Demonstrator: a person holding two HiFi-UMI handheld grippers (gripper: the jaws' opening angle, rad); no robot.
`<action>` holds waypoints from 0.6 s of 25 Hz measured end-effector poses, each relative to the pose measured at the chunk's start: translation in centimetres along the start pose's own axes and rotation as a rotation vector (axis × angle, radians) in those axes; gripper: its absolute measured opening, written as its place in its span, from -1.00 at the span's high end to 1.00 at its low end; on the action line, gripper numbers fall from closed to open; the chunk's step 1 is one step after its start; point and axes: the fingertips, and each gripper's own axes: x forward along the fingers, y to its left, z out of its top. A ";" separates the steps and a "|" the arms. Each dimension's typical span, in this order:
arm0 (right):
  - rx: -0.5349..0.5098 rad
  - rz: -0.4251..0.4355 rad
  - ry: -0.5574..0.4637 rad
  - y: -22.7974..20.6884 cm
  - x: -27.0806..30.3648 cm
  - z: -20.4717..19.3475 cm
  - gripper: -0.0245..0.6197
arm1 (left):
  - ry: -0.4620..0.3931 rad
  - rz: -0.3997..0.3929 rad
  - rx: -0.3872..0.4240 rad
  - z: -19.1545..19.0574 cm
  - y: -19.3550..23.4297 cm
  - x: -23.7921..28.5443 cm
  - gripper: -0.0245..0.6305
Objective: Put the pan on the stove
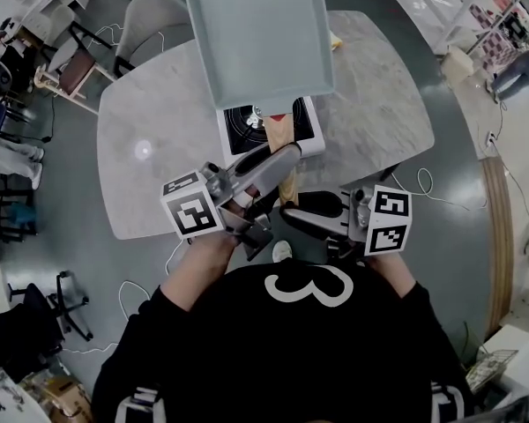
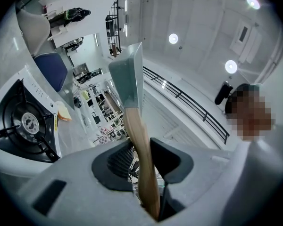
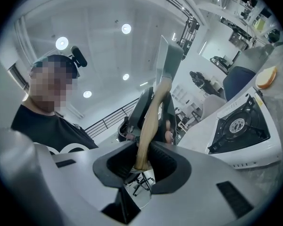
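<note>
Grey square pan [image 1: 257, 38] held high over stove [image 1: 310, 129] on marble table [image 1: 159, 104]; left gripper [image 2: 144, 158] and right gripper [image 3: 142, 160] both clamp its wooden handle [image 1: 279, 132]. Best to lower it level, centre base on burner [image 1: 245, 122], hold both grips firm.

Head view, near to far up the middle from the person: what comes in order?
Right gripper → left gripper → stove → pan body. The wooden handle spans both grippers, so it is left out.
</note>
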 end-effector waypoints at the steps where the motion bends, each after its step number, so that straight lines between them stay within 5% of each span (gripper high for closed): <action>1: 0.009 -0.003 -0.001 -0.1 0.0 -0.1 0.69 | 0.001 0.004 -0.011 -0.1 0.1 0.0 0.55; 15: 0.150 -0.041 -0.007 -1.6 -0.7 -2.5 0.67 | -0.016 0.090 -0.134 -2.4 4.1 -1.2 0.54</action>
